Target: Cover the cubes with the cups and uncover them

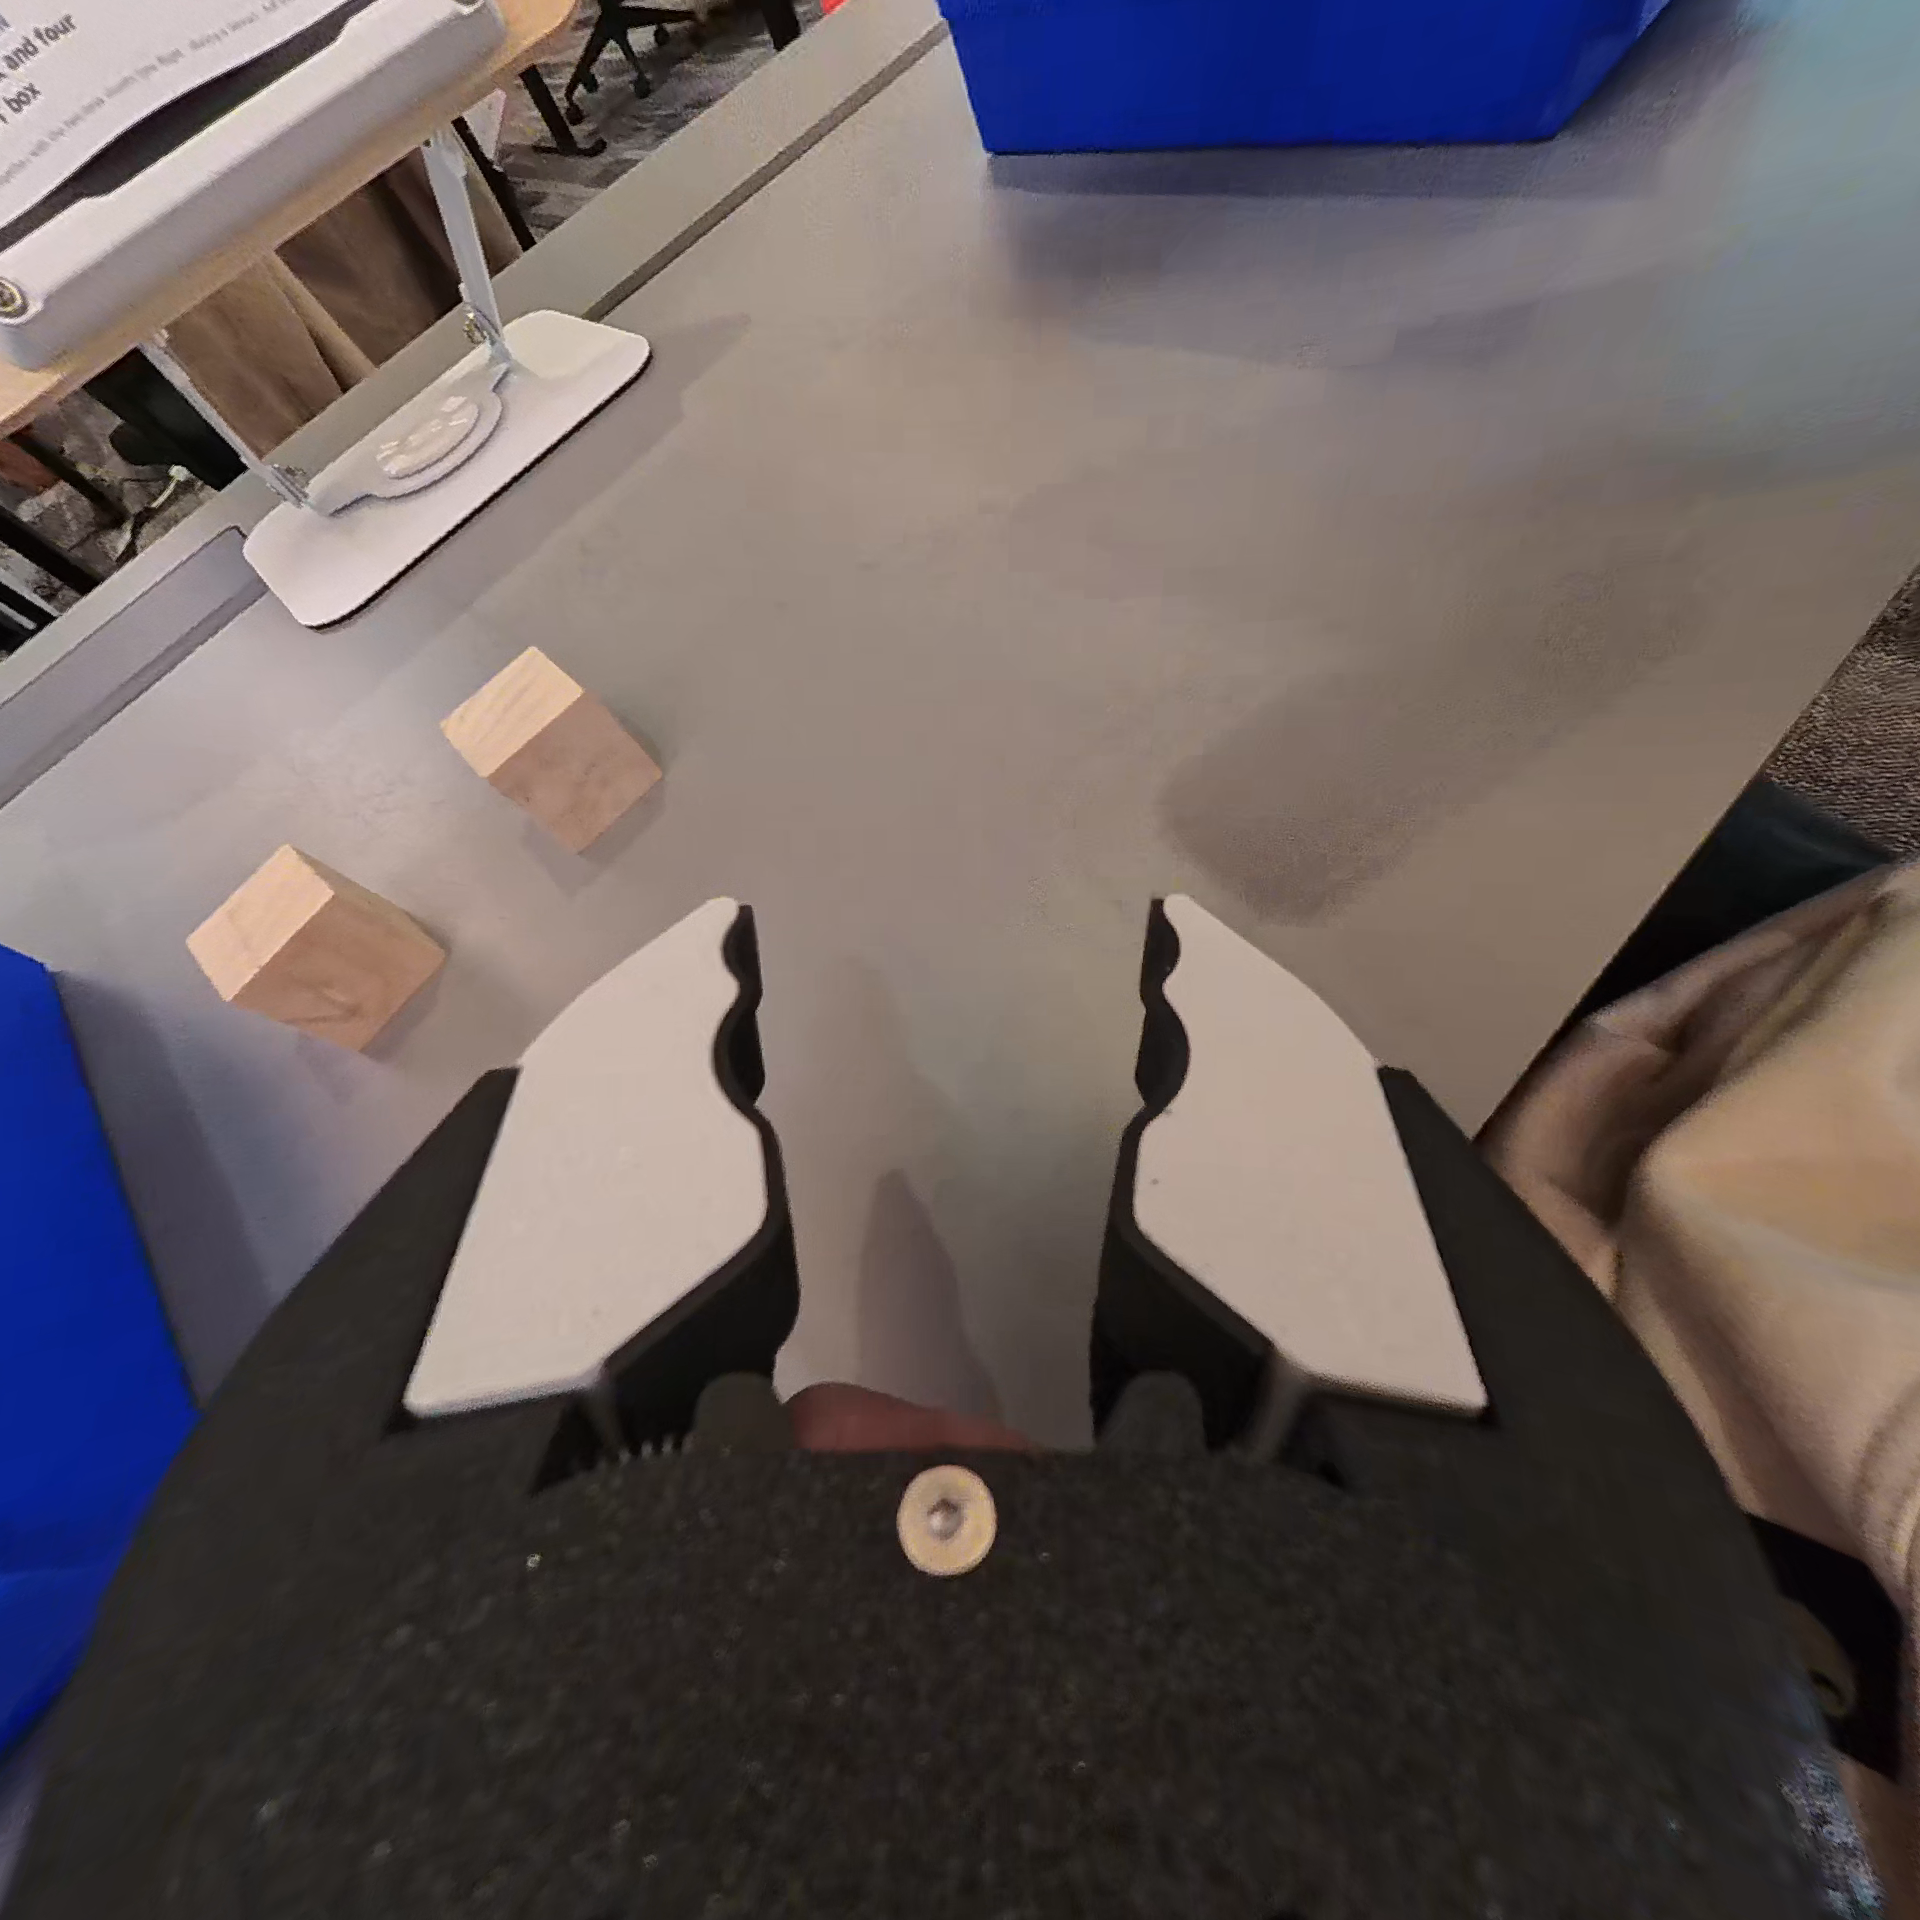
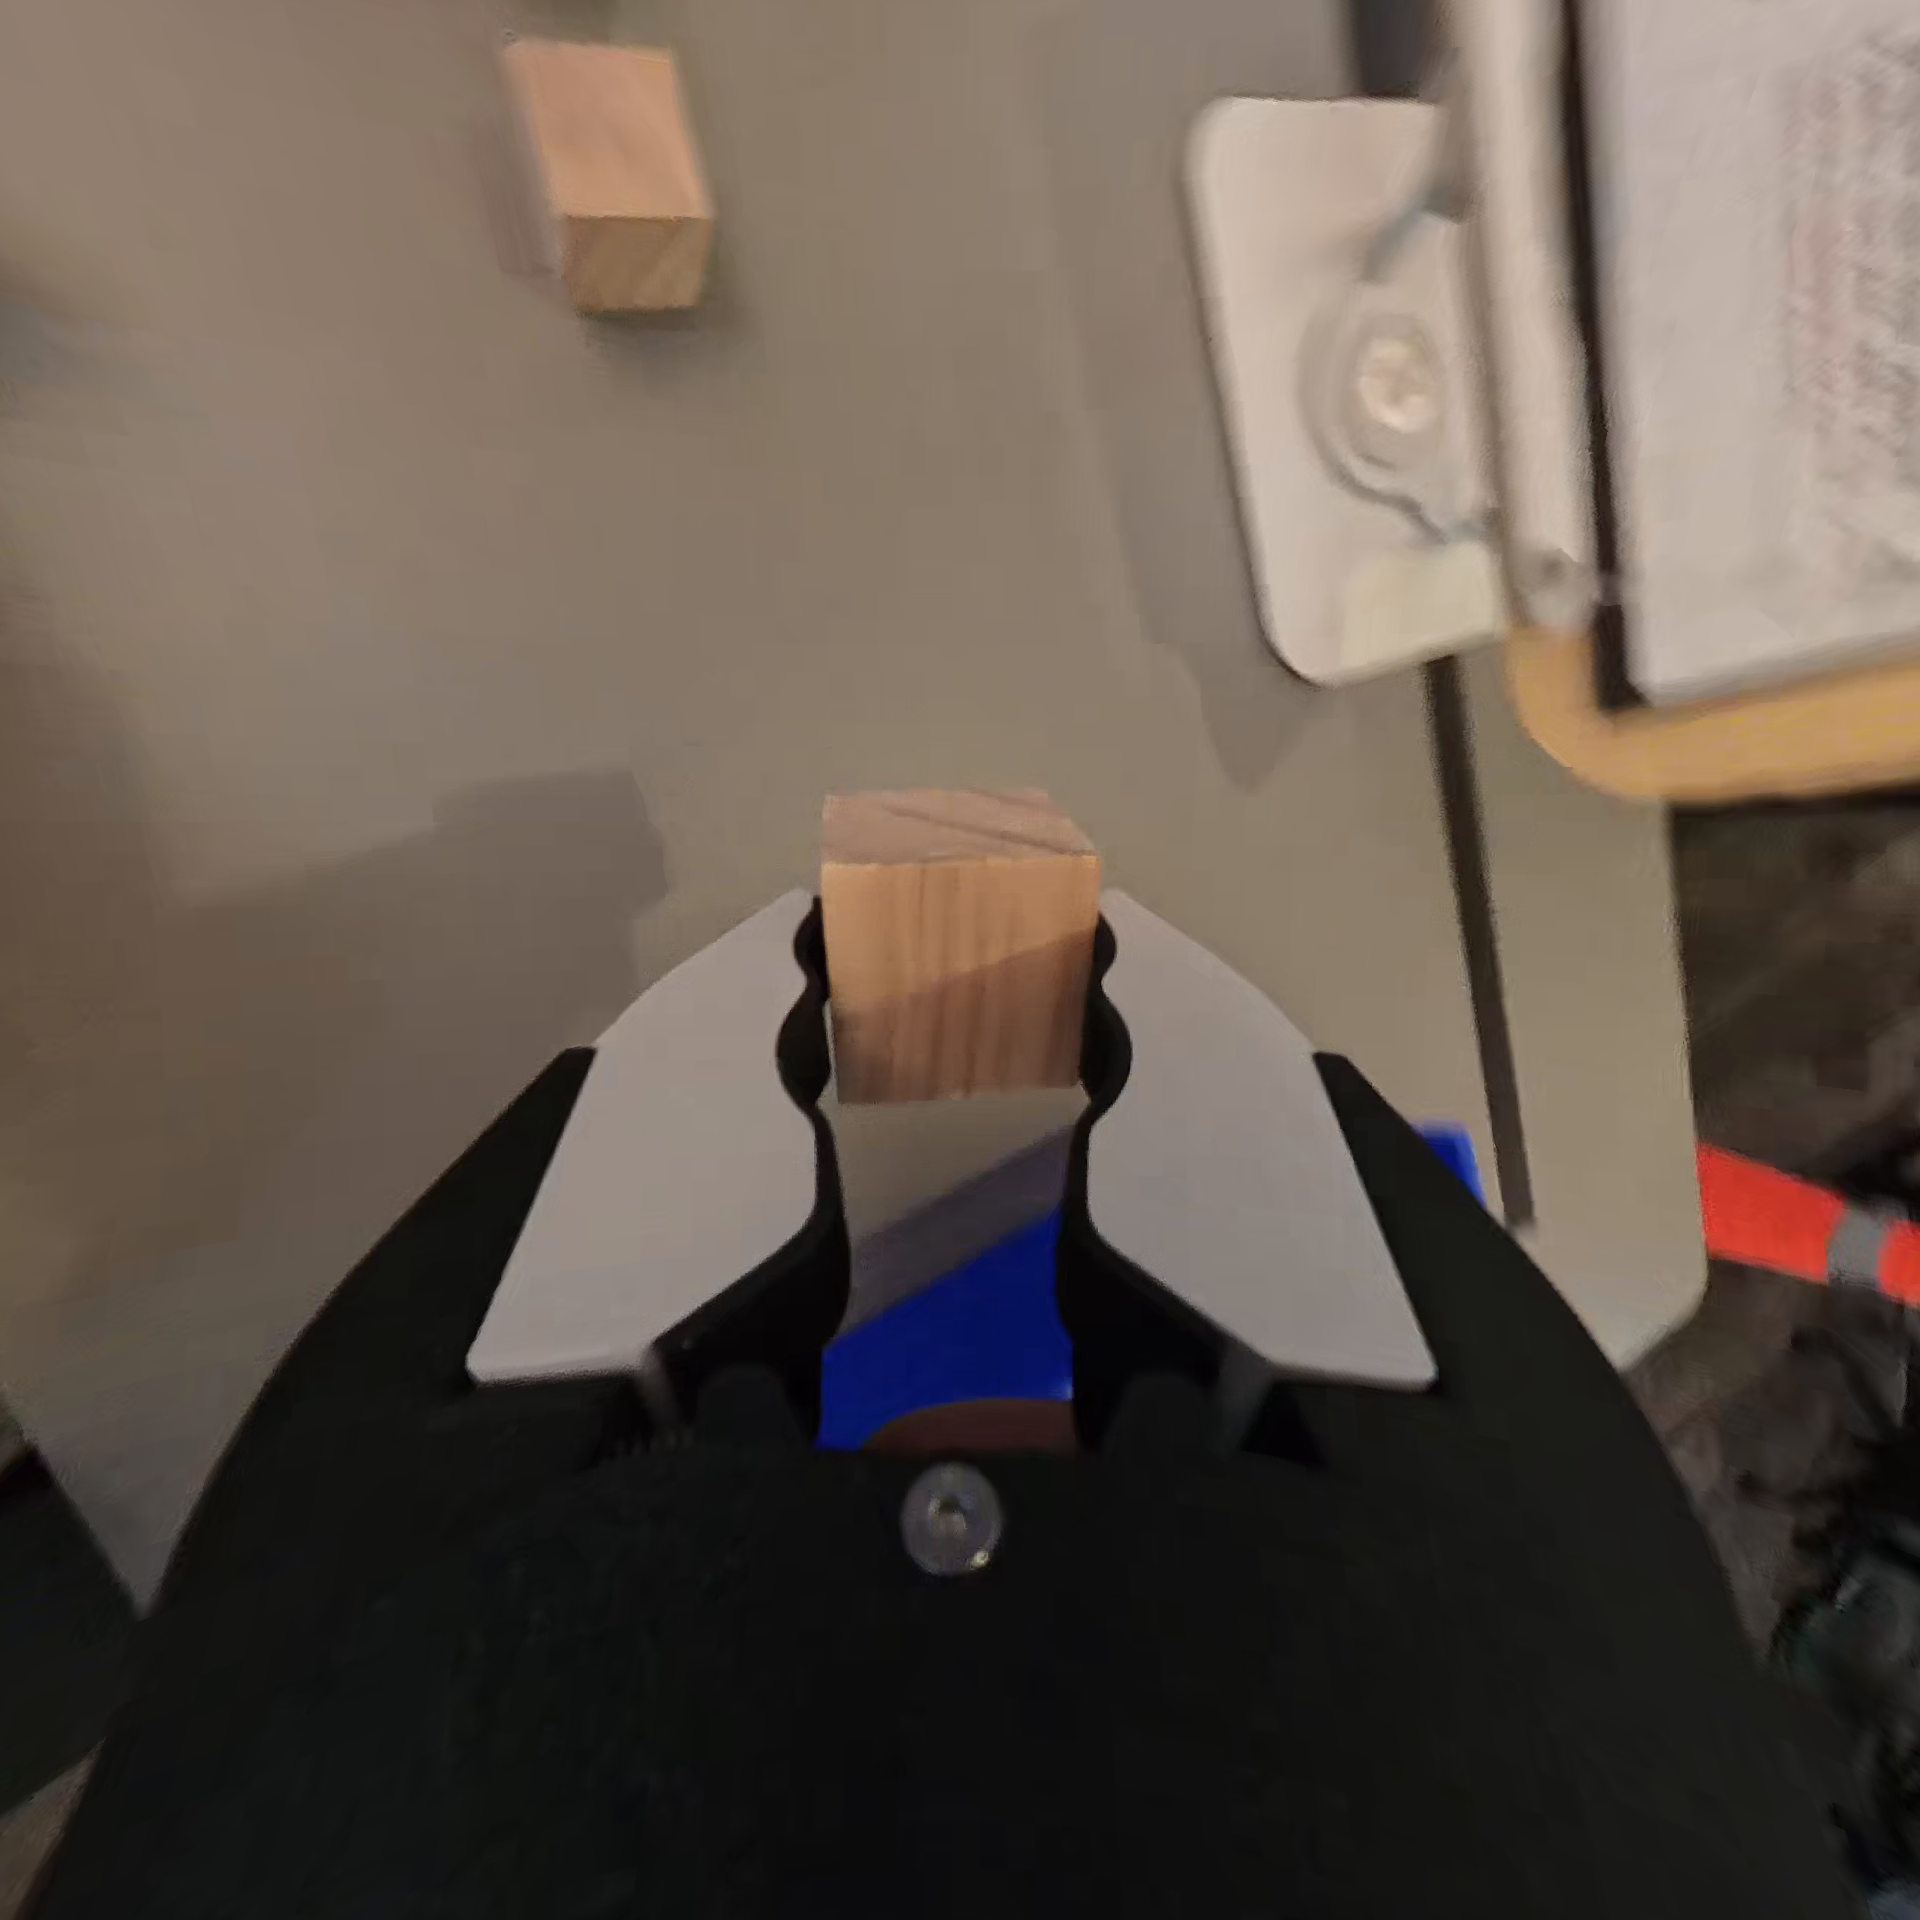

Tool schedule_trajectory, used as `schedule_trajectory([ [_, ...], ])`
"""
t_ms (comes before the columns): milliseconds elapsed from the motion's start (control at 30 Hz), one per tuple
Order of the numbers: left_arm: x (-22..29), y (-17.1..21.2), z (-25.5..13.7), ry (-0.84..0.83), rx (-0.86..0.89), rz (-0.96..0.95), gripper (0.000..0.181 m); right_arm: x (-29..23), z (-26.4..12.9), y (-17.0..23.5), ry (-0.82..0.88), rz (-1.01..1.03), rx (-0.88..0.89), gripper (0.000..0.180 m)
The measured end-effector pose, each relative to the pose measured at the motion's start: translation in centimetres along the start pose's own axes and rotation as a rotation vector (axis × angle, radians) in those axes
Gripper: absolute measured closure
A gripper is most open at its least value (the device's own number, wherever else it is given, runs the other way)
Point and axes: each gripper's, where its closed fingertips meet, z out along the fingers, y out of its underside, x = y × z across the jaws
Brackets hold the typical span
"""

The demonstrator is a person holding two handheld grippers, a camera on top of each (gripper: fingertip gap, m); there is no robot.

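The grey worktop (image 1: 1039, 499) spreads wide ahead of my left gripper (image 1: 951, 914), bare across its middle and right, with its near edge running diagonally at my right, where a beige sleeve (image 1: 1714, 1195) shows beside it. A large blue bin (image 1: 1299, 73) stands at the far end, and another blue bin wall (image 1: 62, 1247) rises at my lower left, narrowing the room on that side. At the far left edge a white stand (image 1: 436, 488) sits on its flat base and carries a tilted board with a printed sheet (image 1: 208, 135) above it. Between that base and the near blue wall two wooden cubes rest on the worktop, well apart from each other: the farther cube (image 1: 551, 743) and the nearer cube (image 1: 312, 945), both left of my left gripper, whose jaws stand wide apart with nothing between them.

My right gripper (image 2: 961, 914) is clamped on a third wooden cube (image 2: 961, 977), pinched by its side faces at the fingertips; whether it is clear of the worktop I cannot tell. Blue bin wall (image 2: 935, 1340) shows below the held cube, between the fingers. The white stand base (image 2: 1309, 364) lies ahead to the right near the worktop's edge, and one more cube (image 2: 613, 177) rests ahead to the left with open grey surface around it. This view is blurred.
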Motion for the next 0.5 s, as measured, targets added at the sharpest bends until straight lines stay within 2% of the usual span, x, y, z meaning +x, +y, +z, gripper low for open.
schedule_trajectory([
  [33, 0.1, 0.0, 0.0, 0.006, 0.000, 0.001, 0.110, 1.2, -2.1, 1.3, 0.063, 0.071, 0.003, 0.134],
  [133, 0.6, -0.3, -0.3, 0.030, 0.004, -0.008, 0.110, 4.8, -7.0, 7.9, 0.258, 0.341, -0.061, 0.134],
  [233, 0.9, -1.0, -0.6, 0.059, 0.030, -0.024, 0.111, 5.6, -8.6, 16.2, 0.290, 0.572, -0.188, 0.134],
  [367, 0.8, -0.9, -0.6, 0.056, 0.027, -0.019, 0.111, 4.5, -7.0, 26.1, 0.246, 0.821, -0.351, 0.134],
  [500, 0.8, -0.8, -0.7, 0.054, 0.022, -0.014, 0.111, 2.6, -3.9, 30.3, 0.131, 0.963, -0.405, 0.134],
])
